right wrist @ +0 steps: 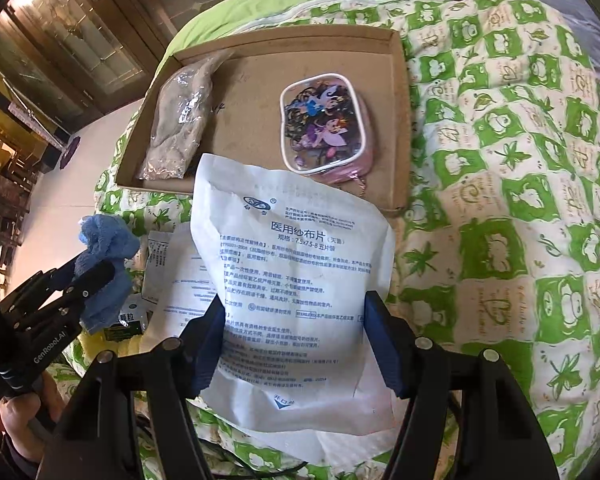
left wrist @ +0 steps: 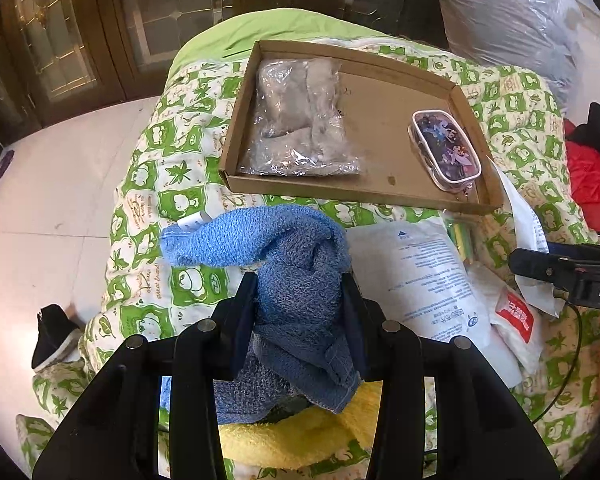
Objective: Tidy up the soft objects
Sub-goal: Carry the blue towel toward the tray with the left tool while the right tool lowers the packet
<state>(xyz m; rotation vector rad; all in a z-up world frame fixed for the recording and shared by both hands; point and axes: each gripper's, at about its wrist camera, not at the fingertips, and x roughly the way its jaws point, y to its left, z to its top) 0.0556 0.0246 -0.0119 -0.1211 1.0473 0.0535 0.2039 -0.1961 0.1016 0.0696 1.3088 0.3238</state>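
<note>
I am gripping the blue towel (left wrist: 300,280) in my left claw (left wrist: 300,300) and the white gauze packet (right wrist: 296,272) in my right claw (right wrist: 296,320), both above the bed (right wrist: 500,200), keeping both clear while steering toward the far cardboard tray (left wrist: 400,184).

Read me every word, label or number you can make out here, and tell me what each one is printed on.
"医用纱布片": title on the white gauze packet clamped in the right gripper.
"7.5x7.5-8": size line under that title.
"GenRobot.AI": on the left gripper, which holds the blue towel.
"DAS", cut off: on the right gripper in the left wrist view.
Packet fine print and quilt lettering: too small to read.
</note>
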